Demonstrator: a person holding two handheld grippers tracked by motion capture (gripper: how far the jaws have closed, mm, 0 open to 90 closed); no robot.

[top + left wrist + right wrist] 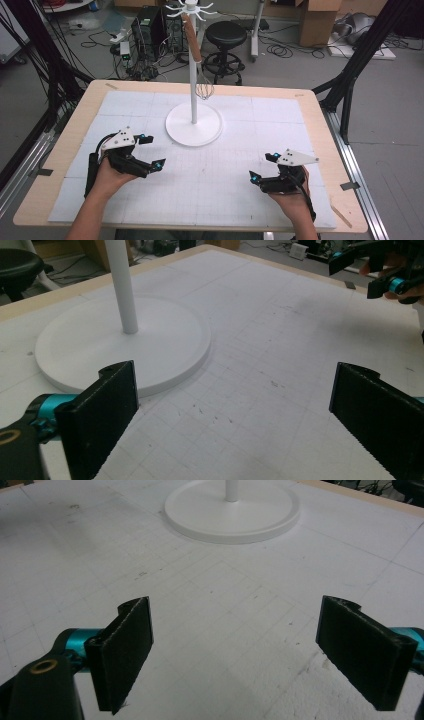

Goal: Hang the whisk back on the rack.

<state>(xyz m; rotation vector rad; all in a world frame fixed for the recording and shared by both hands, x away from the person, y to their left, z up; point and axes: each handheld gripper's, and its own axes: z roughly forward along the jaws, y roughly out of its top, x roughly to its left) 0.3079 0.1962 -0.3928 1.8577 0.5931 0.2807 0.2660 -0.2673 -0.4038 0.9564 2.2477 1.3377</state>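
Black jaws of the left gripper (152, 151) stand spread wide with nothing between them, low over the white gridded mat (210, 185); no earlier picture bears on them, so only their wide stance is told; in the left gripper view the same gripper (232, 405) frames bare mat, with the round base of the stand (165, 340) just beyond its left jaw. The right gripper (263, 166) is likewise spread and empty, held near the mat's right side, well apart from the left one; in the right gripper view (235, 650) its jaws bracket bare mat, the stand's base (200, 515) farther ahead. The white stand (194, 90) rises upright from the far middle of the mat; a whisk (199, 60) with a wooden handle hangs from one of its top hooks, wire head down beside the pole. The mat lies on a wooden table (80, 110).
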